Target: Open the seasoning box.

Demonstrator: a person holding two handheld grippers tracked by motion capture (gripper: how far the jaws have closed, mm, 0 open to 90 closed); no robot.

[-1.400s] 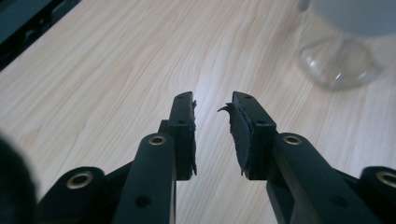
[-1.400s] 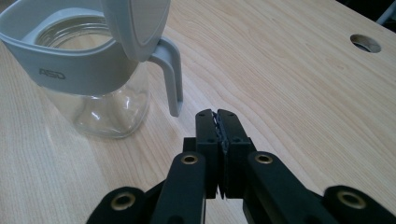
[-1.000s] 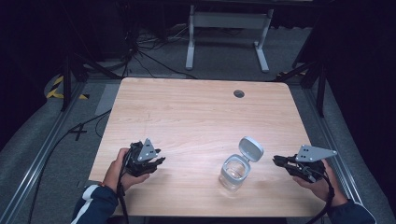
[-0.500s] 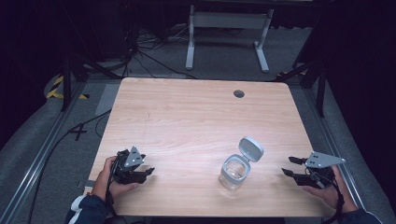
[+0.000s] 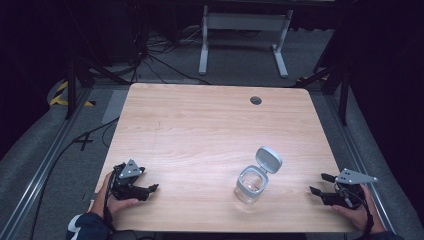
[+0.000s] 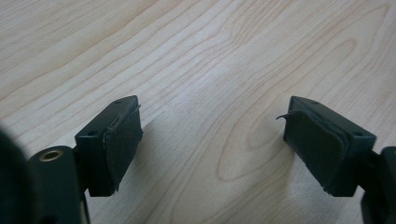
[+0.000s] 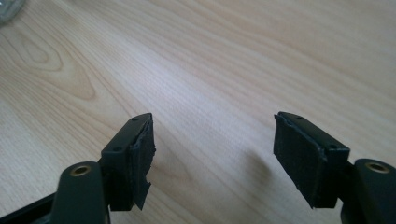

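Jar (image 5: 251, 182): clear, lid hinged open, near front edge of surface (image 5: 200, 130), between claws.
Handling: probably light, rigid, slippery; grasp body sides, not lid.
Left claw (image 5: 150, 190): just opening, wide, empty.
Right claw (image 5: 320, 184): just opening, wide, empty.

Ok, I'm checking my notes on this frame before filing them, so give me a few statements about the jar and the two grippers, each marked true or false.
1. The clear jar stands with its hinged lid flipped open. True.
2. The left gripper is clamped on the jar. False: its jaws have just been opening with nothing between them, well apart from the jar.
3. The right gripper is open, bare table between its jaws. True.
4. The jar lies tipped on its side. False: it stands upright.
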